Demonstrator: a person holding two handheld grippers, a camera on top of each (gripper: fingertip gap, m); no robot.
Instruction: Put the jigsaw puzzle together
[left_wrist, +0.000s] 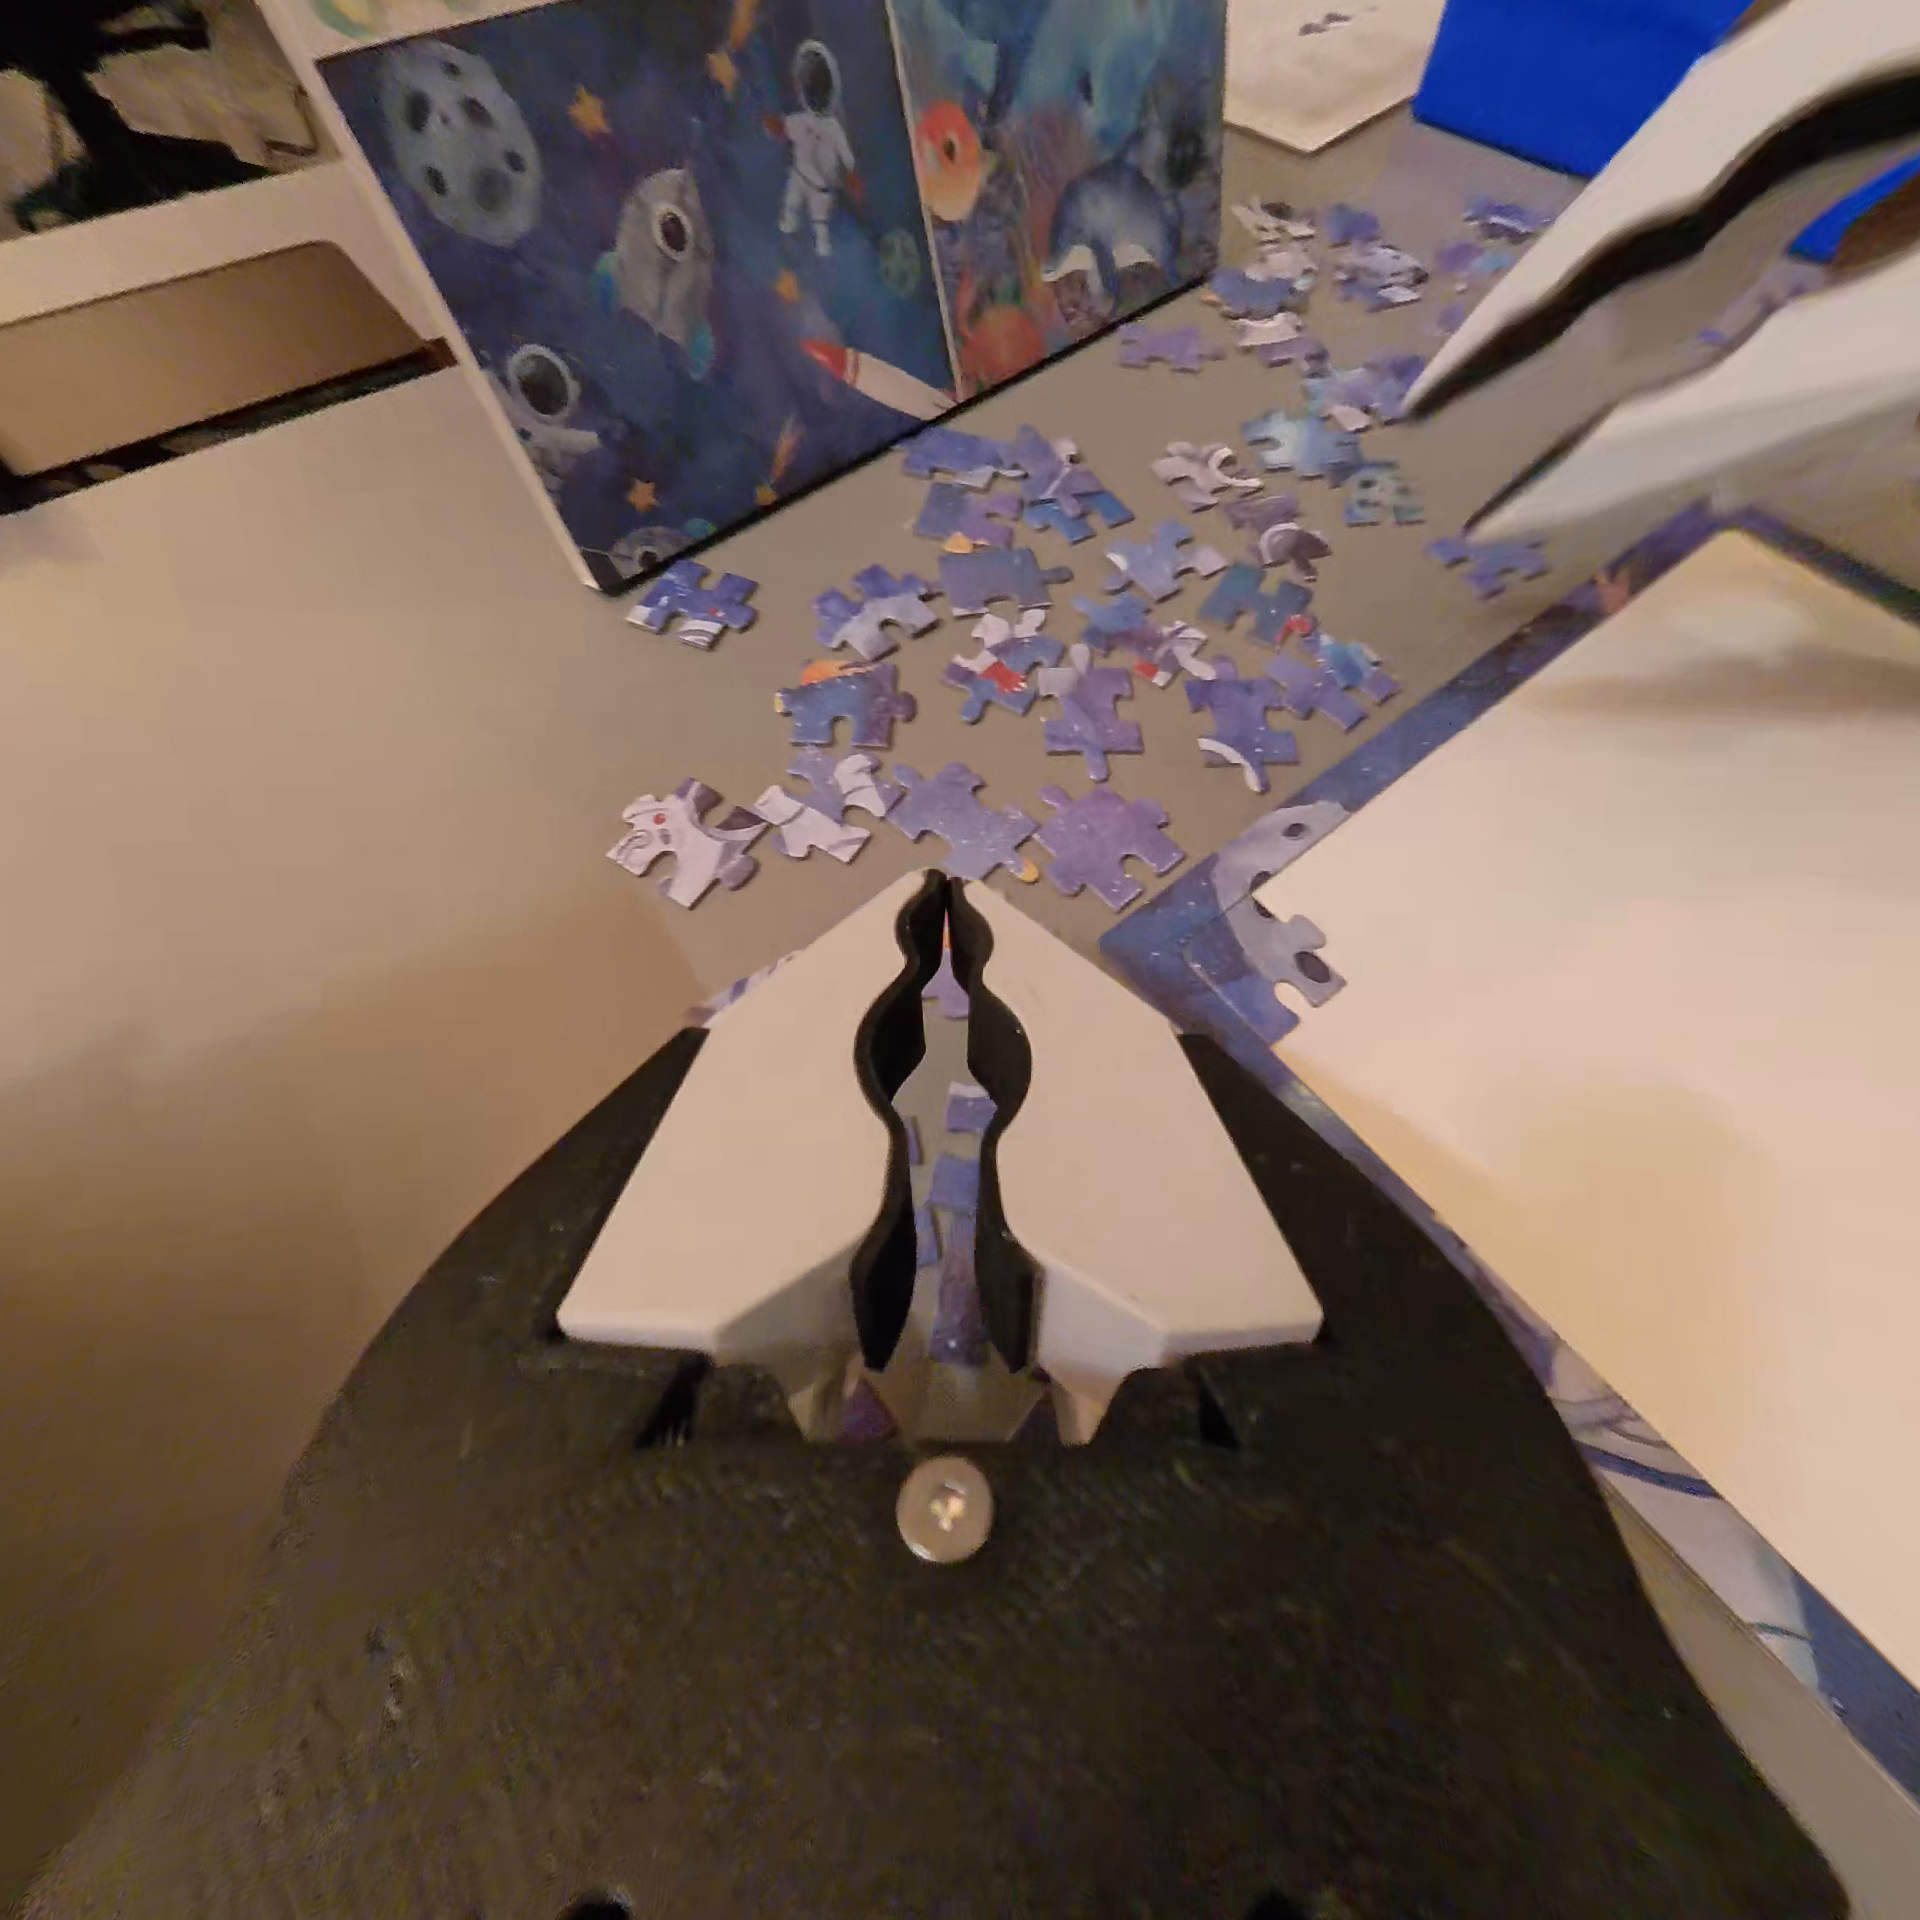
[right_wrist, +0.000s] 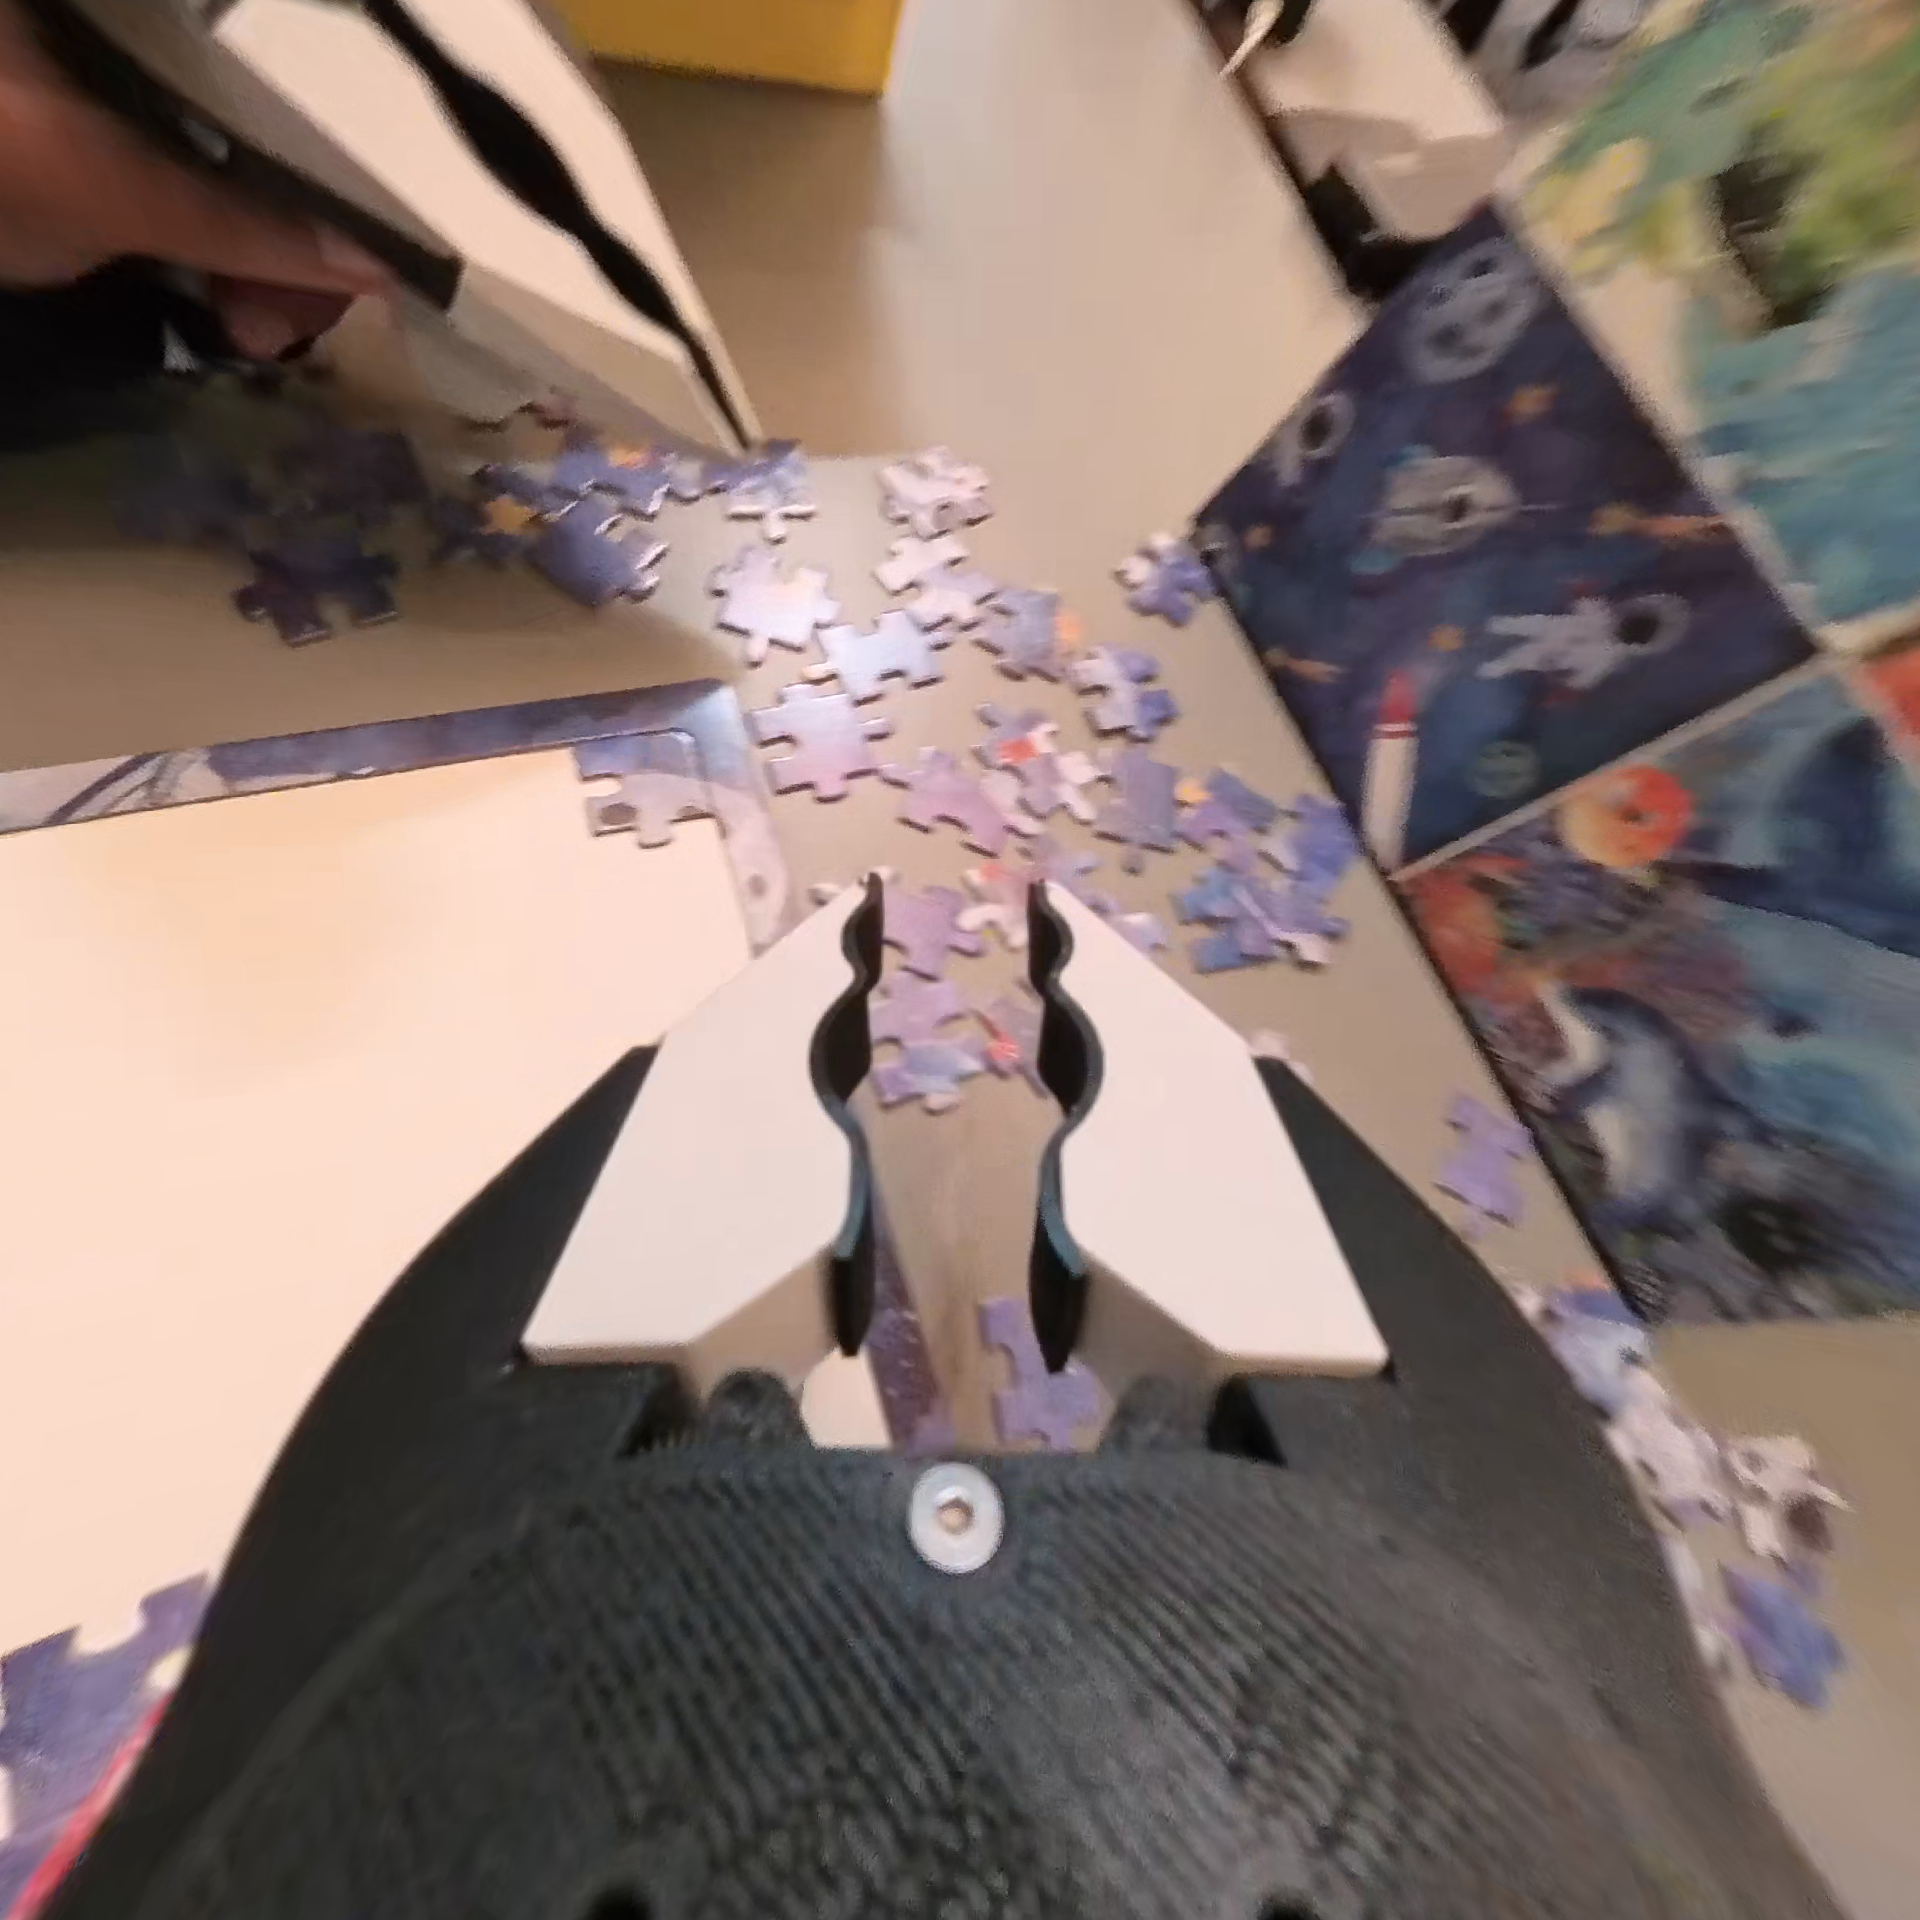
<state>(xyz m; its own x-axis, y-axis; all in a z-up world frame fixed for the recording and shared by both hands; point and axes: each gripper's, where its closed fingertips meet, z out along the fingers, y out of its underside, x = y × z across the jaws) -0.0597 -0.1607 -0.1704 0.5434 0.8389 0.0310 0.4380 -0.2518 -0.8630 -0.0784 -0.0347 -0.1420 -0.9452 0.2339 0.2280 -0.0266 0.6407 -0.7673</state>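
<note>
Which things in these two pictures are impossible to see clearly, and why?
- Left wrist view: whether the shut left claw pinches a puzzle piece; its fingers hide the gap.
- Right wrist view: pictures on the puzzle box and loose pieces; motion blur.
- Both views: the puzzle tray; cut off by edges.

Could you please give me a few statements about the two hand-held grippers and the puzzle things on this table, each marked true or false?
1. The left hand-held gripper has its jaws closed together at the tips. True.
2. The right hand-held gripper is clamped on a puzzle piece. False: its jaws stand apart with nothing between them.
3. The loose purple-blue cardboard jigsaw pieces lie scattered on the grey table. True.
4. The white puzzle tray with a blue printed border is fully filled in. False: most of its inside is bare, with one piece at the corner.
5. The space-themed picture box lies flat. False: it stands upright.
</note>
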